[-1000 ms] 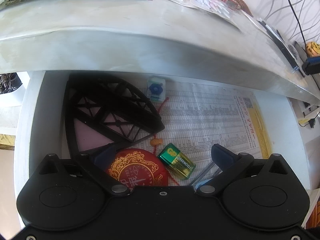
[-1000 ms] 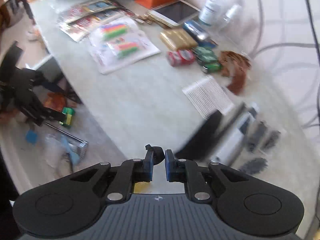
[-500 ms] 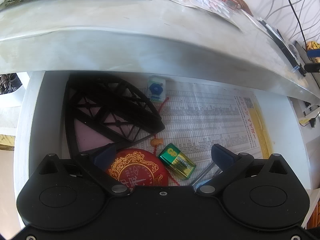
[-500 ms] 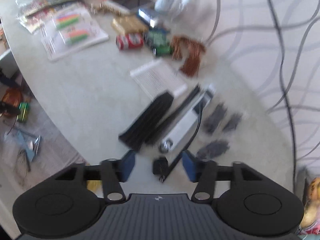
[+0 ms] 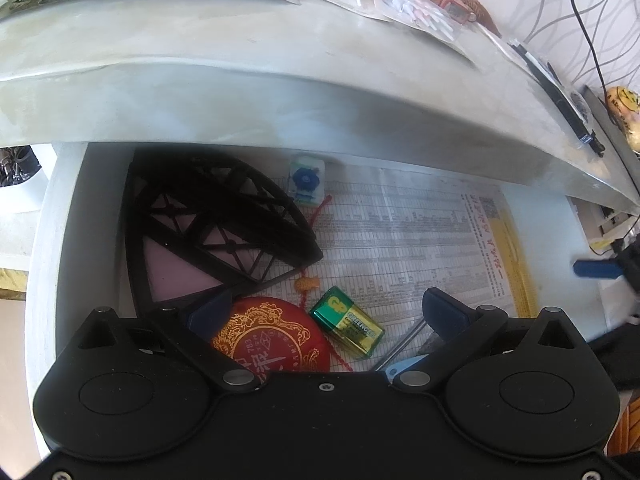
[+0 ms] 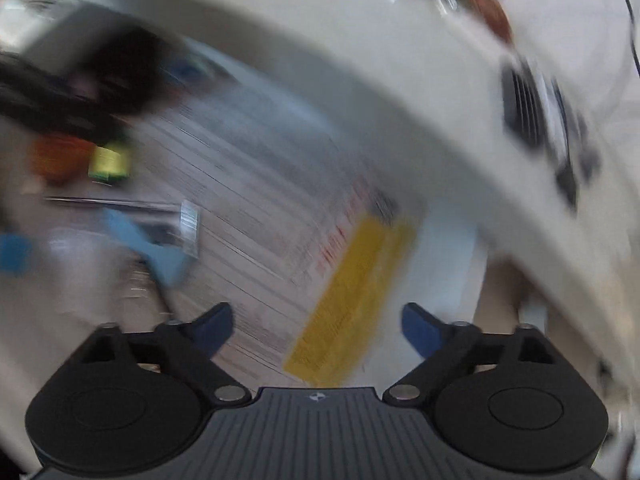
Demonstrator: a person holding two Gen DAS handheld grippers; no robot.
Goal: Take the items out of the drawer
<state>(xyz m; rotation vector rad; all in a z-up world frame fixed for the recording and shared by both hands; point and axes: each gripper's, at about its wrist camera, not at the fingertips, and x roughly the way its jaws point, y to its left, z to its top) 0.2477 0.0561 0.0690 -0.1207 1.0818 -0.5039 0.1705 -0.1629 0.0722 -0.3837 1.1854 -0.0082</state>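
Note:
The open drawer (image 5: 68, 216) is lined with newspaper (image 5: 420, 232). On it lie a black lattice fan-shaped piece (image 5: 208, 220), a small tile with a blue flower (image 5: 306, 182), a red round disc (image 5: 276, 340), a green battery (image 5: 347, 322) and a metal rod tool (image 5: 404, 344). My left gripper (image 5: 326, 316) hangs open over the disc and battery, its pads clear of both. My right gripper (image 6: 318, 326) is over the newspaper's yellow band (image 6: 356, 300), its jaws opening with nothing between them. The right wrist view is blurred; the battery (image 6: 109, 162) and rod (image 6: 120, 202) show at its left.
The tabletop (image 5: 240, 64) overhangs the back of the drawer and carries packets, combs and cables. An orange charm on a red cord (image 5: 306, 283) lies beside the battery. One blue finger of the right gripper (image 5: 596, 269) shows at the drawer's right edge.
My right gripper let go of a small black item on the tabletop, opened wide and dropped down over the drawer's right side. The left gripper stayed put.

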